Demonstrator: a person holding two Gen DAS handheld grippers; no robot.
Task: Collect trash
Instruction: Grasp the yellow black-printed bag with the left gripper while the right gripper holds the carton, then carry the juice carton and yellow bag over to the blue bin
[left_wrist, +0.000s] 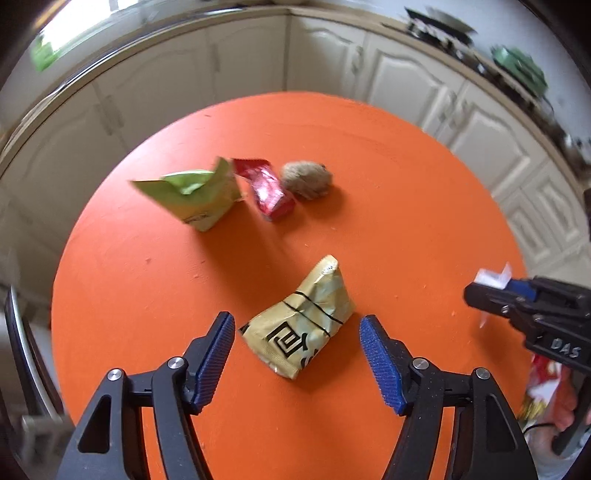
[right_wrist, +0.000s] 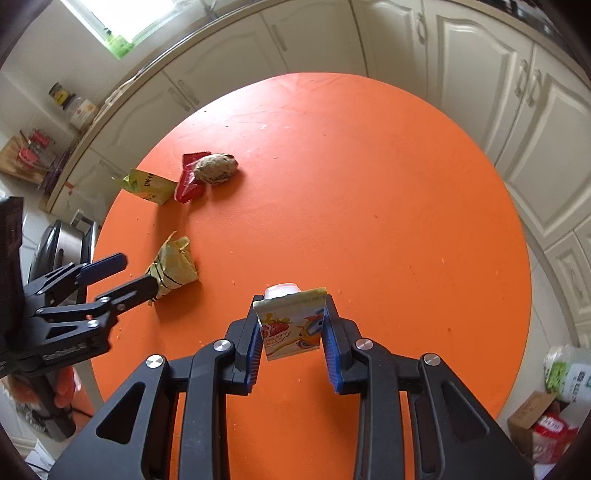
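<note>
On the round orange table (left_wrist: 406, 184) lie a gold wrapper (left_wrist: 303, 325), a green packet (left_wrist: 192, 195), a red wrapper (left_wrist: 267, 190) and a brown crumpled ball (left_wrist: 306, 179). My left gripper (left_wrist: 297, 354) is open, its blue pads either side of the gold wrapper (right_wrist: 173, 267), just above it. My right gripper (right_wrist: 291, 332) is shut on a small jelly pouch (right_wrist: 291, 326) with a white cap, held above the table. It shows at the right of the left wrist view (left_wrist: 491, 291). The green packet (right_wrist: 151, 186), red wrapper (right_wrist: 188, 181) and brown ball (right_wrist: 216, 168) lie at the far left.
Cream kitchen cabinets (right_wrist: 480, 74) ring the table. A cardboard box and bags (right_wrist: 546, 421) sit on the floor at the right. A metal appliance (right_wrist: 62, 243) stands left of the table.
</note>
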